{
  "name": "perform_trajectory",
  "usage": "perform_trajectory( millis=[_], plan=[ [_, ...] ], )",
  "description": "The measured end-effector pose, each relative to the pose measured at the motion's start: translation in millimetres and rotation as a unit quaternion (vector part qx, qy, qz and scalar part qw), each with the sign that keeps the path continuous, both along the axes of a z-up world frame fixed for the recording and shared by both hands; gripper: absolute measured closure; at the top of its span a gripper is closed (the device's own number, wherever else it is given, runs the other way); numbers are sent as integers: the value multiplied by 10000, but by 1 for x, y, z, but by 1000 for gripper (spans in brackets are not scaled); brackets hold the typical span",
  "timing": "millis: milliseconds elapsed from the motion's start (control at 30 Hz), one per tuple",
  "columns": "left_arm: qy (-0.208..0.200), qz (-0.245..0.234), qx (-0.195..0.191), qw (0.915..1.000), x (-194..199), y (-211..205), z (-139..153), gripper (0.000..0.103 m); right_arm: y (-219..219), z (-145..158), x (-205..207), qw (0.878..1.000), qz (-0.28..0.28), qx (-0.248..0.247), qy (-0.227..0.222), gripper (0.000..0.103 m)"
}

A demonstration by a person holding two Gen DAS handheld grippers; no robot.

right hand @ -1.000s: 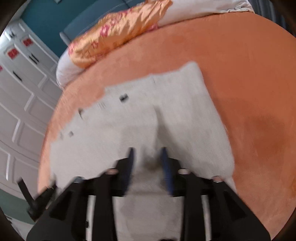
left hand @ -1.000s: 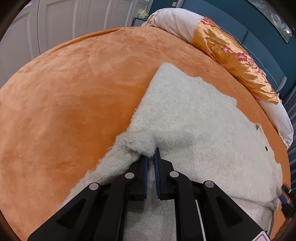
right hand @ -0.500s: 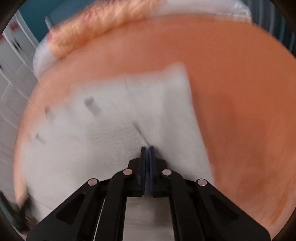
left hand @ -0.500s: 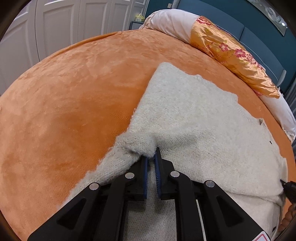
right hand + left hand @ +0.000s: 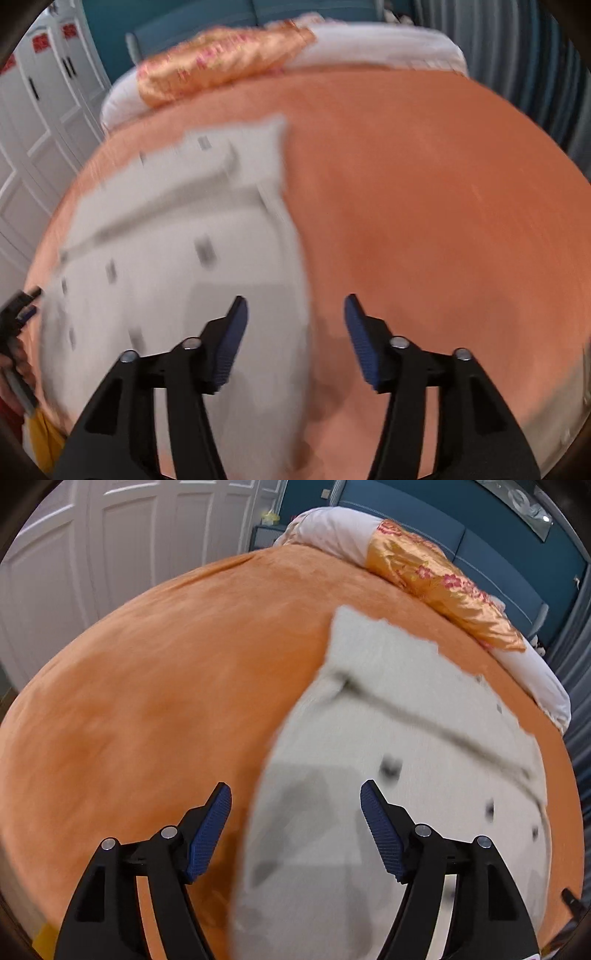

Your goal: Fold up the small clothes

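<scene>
Both the left gripper (image 5: 295, 805) and right gripper (image 5: 295, 317) tilt downward, jaws opening and empty, above the white sweater (image 5: 406, 738) lying at frame centre.

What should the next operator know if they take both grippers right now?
Left gripper: jaws opening, nothing between the pads, above the sweater's left edge.
Right gripper: jaws opening, empty, above the sweater's right edge.
Sweater: lies flat on the orange blanket, one fold across it, buttons showing.
Done: the first fold is laid and let go.
Left: probably fold it smaller and square the edges.
</scene>
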State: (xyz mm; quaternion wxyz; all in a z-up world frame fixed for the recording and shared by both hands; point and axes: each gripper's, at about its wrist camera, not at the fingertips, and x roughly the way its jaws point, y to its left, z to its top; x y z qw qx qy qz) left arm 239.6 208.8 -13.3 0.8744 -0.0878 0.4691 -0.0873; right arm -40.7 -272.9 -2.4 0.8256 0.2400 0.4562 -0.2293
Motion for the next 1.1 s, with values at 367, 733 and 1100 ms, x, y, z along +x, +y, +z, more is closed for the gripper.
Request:
perform_trajectory(
  millis=[367,733,1100],
  plan=[
    [883,149,-767,9930,-76,67,-27,31,39,-32,-71,9838,-362,1696,-458,37],
    [1007,-48,-934,9905,-56,43,-26,48,55,-41,-25,9782,-289,1969,-597,74],
    [985,-459,-1025,9888,-73,56,7,98,63,16,-49,9909,94,1118,-749,100]
  ],
)
